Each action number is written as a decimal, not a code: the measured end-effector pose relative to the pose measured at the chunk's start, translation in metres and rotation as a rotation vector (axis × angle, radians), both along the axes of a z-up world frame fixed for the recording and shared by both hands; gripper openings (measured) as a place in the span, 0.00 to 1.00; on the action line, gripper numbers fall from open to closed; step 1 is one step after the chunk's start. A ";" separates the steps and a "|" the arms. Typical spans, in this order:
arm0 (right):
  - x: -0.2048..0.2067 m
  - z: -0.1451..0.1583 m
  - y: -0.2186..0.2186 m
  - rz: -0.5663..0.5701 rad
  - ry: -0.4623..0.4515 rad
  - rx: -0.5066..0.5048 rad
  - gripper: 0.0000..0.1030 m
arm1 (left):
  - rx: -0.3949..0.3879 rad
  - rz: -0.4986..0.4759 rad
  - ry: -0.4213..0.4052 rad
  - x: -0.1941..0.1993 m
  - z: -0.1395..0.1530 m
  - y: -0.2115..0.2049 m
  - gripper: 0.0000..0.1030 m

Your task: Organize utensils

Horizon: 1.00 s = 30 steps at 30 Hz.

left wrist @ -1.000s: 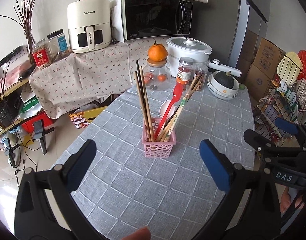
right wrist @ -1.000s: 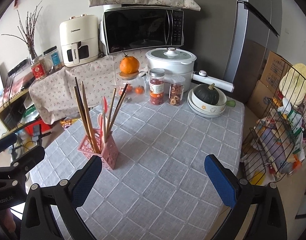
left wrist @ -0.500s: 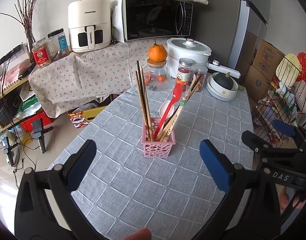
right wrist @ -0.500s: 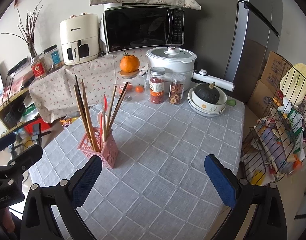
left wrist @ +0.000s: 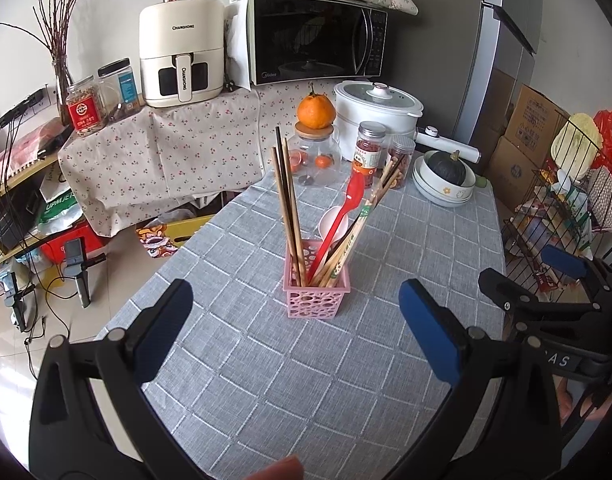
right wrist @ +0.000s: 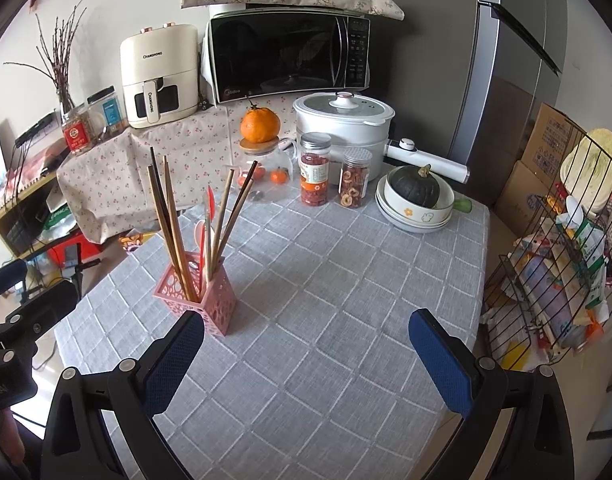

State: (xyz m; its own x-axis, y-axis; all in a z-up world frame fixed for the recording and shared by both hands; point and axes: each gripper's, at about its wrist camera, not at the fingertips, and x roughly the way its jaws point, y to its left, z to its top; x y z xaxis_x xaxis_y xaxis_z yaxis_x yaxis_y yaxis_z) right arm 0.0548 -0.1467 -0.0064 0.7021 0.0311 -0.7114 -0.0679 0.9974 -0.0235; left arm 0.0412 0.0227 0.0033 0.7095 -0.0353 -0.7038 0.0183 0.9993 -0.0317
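Observation:
A pink perforated basket stands on the grey checked tablecloth. It holds several wooden chopsticks, a red spatula and a white spoon. It also shows in the right wrist view, at the left. My left gripper is open and empty, just in front of the basket. My right gripper is open and empty over the bare cloth, to the right of the basket; it also shows at the right edge of the left wrist view.
At the table's far end stand a glass jar with an orange on it, two snack jars, stacked bowls with a squash and a white cooker. A wire rack stands to the right of the table.
Both grippers have drawn back slightly from the basket and stay open. The basket and utensils have not moved.

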 end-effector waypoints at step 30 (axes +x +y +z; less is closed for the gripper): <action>0.000 -0.002 -0.001 0.000 0.000 -0.003 1.00 | 0.003 -0.001 -0.001 -0.001 0.000 -0.001 0.99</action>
